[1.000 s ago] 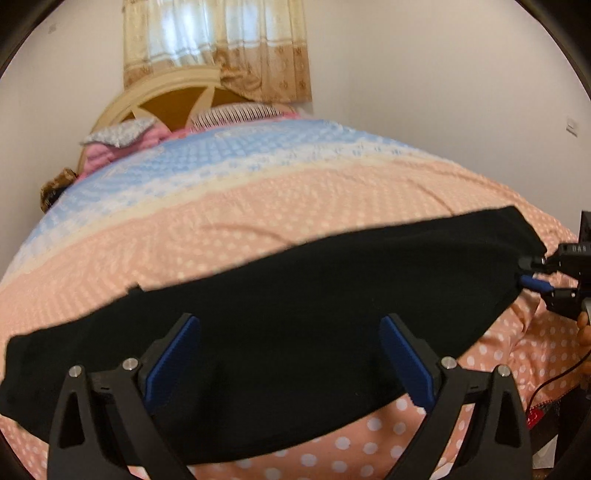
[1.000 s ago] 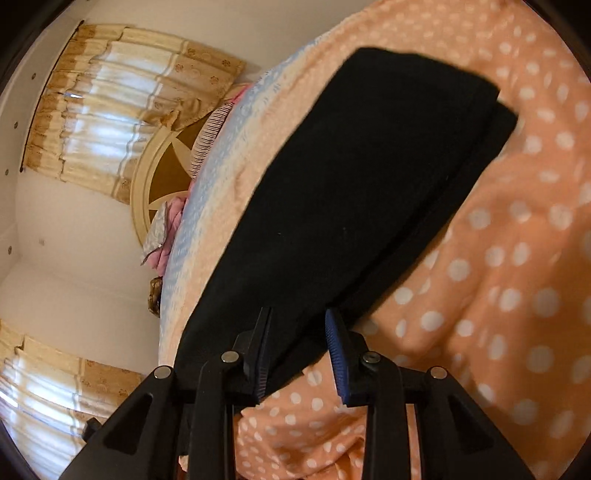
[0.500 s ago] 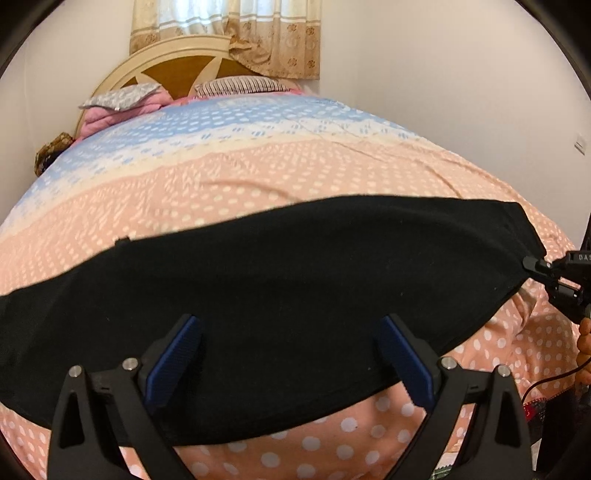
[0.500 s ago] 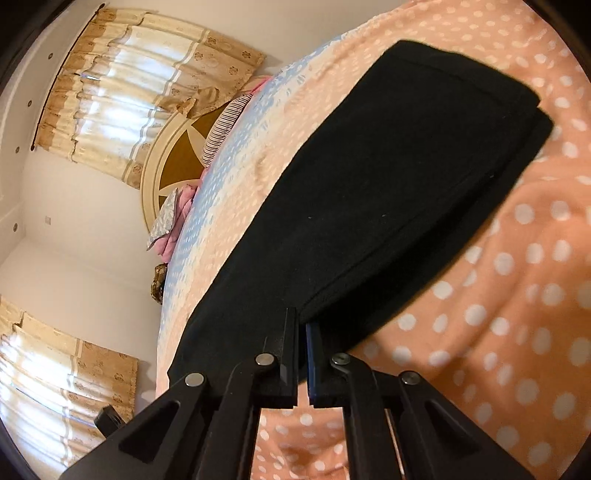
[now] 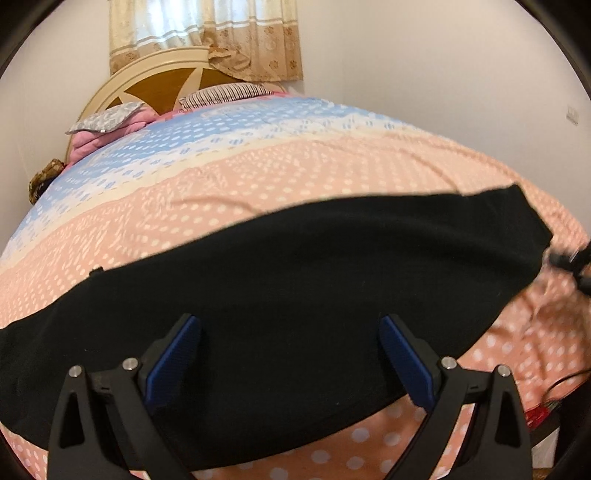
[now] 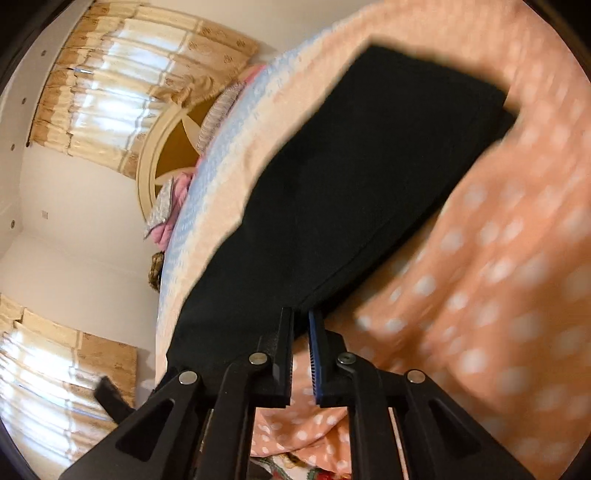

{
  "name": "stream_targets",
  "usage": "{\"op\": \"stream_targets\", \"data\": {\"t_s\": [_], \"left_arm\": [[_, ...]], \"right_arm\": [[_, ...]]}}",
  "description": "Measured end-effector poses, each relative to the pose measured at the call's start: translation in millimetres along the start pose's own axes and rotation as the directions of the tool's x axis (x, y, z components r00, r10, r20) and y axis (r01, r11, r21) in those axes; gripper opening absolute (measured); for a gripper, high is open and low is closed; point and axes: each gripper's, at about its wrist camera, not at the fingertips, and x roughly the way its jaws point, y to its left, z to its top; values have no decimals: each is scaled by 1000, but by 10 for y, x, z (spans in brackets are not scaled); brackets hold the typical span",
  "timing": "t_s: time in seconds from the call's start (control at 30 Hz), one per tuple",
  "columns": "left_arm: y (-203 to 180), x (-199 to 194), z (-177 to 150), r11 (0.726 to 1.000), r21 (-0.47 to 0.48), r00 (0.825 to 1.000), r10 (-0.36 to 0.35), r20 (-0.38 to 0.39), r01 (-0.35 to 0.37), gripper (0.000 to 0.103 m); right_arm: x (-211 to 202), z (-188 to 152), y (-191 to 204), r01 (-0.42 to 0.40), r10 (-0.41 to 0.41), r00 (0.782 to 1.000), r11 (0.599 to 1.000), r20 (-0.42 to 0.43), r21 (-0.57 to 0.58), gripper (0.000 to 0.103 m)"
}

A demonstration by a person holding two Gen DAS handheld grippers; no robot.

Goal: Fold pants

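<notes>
Bed [image 5: 332, 173]: fills most of both views; cover w/ peach dotted zone toward frame bottom, blue/white band toward the headboard. Holds everything listed below.
Pants [image 5: 295, 295]: black, folded lengthwise into a long strip, lying flat across peach zone. Left-wrist view: spans frame L edge to R edge, centre to lower half. Right-wrist view [image 6: 351, 184]: runs from bottom centre diagonally to upper right; two layers show at the upper-right end.
Headboard [image 5: 166, 79]: cream arch w/ brown panels, upper left of left-wrist view.
Curtain [image 5: 207, 33]: beige, patterned hem, top centre-left, above headboard.
Pillows [image 5: 221, 92]: striped one + grey patterned one on pink bedding, at headboard end of bed.
Left gripper [image 5: 290, 354]: bottom centre of left-wrist view; jaws spread wide, blue pads apart, nothing between them; hangs over the near long edge of pants.
Right gripper [image 6: 301, 321]: bottom centre of right-wrist view; jaws clenched, pinching the near corner of pants. Also seen blurred at R edge of left-wrist view, at strip's end.
Contact L gripper/pants: cannot tell.
</notes>
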Motion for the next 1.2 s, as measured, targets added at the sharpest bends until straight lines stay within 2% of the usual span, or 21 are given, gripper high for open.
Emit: {"op": "stream_targets", "data": {"t_s": [0.07, 0.1, 0.17, 0.2, 0.23, 0.3, 0.37, 0.43, 0.53, 0.6, 0.67, 0.73, 0.77, 0.8, 0.83, 0.87, 0.9, 0.97, 1.07, 1.2], "left_arm": [[32, 43, -47, 1000, -18, 1000, -11, -19, 11, 100], [53, 35, -58, 999, -33, 1000, -19, -15, 18, 100], [57, 23, -65, 999, -29, 1000, -16, -18, 16, 101], [53, 15, -69, 1000, -25, 1000, -12, -18, 12, 101], [44, 13, -73, 1000, -26, 1000, -10, -19, 9, 101], [35, 9, -94, 1000, -29, 1000, -5, -17, 4, 101], [18, 13, -100, 1000, -29, 1000, 4, -16, -4, 101], [12, 12, -102, 999, -34, 1000, 8, -22, -9, 101], [6, 0, -121, 999, -32, 999, 11, -34, -12, 101], [2, -6, -135, 999, -29, 999, 14, -36, -15, 101], [-1, -1, -130, 999, -35, 999, 18, -41, -20, 102], [-7, 10, -121, 999, -39, 999, 21, -46, -23, 102], [-15, 16, -118, 999, -42, 999, 23, -46, -25, 103], [-16, 16, -120, 999, -43, 999, 24, -44, -26, 103], [-16, 14, -124, 999, -43, 999, 25, -43, -27, 103], [-16, 13, -124, 999, -44, 999, 24, -44, -26, 103], [-14, 12, -122, 999, -46, 999, 23, -46, -25, 103], [-17, 11, -118, 999, -48, 999, 24, -49, -26, 103], [-32, 8, -107, 999, -47, 998, 24, -57, -27, 103], [-81, 7, -113, 999, -34, 998, 16, -60, -18, 103]], "right_arm": [[-273, 120, -28, 62, -59, 995, 998, 84, -33, 9], [-436, 225, -89, 97, -92, 986, 995, 138, -30, 13], [-631, 406, -218, 135, -135, 970, 991, 202, 11, 36], [-698, 509, -275, 152, -155, 961, 988, 230, 29, 59], [-770, 634, -348, 174, -180, 946, 984, 268, 44, 67], [-813, 798, -409, 194, -197, 933, 980, 302, 37, 67], [-730, 959, -402, 212, -200, 933, 977, 298, -10, 67], [-511, 1093, -398, 279, -255, 930, 958, 264, -57, 67], [-270, 1119, -491, 320, -297, 929, 945, 222, -74, 66], [-205, 1114, -522, 321, -297, 929, 944, 220, -81, 66], [-143, 1079, -490, 292, -273, 947, 951, 169, -101, 66], [-81, 1007, -414, 315, -295, 946, 935, 132, -163, 65], [-49, 962, -374, 337, -319, 940, 920, 118, -200, 61], [-43, 936, -359, 362, -344, 932, 906, 115, -220, 43], [-42, 932, -371, 397, -380, 918, 889, 115, -226, 20], [-64, 943, -408, 396, -381, 918, 891, 108, -221, 15], [-89, 951, -442, 355, -344, 935, 911, 87, -211, 11], [-125, 960, -445, 333, -325, 943, 920, 74, -207, 10], [-320, 957, -261, 337, -307, 940, 906, 147, -257, 10], [-598, 1048, -41, 371, -293, 916, 879, 275, -300, 9]]}}
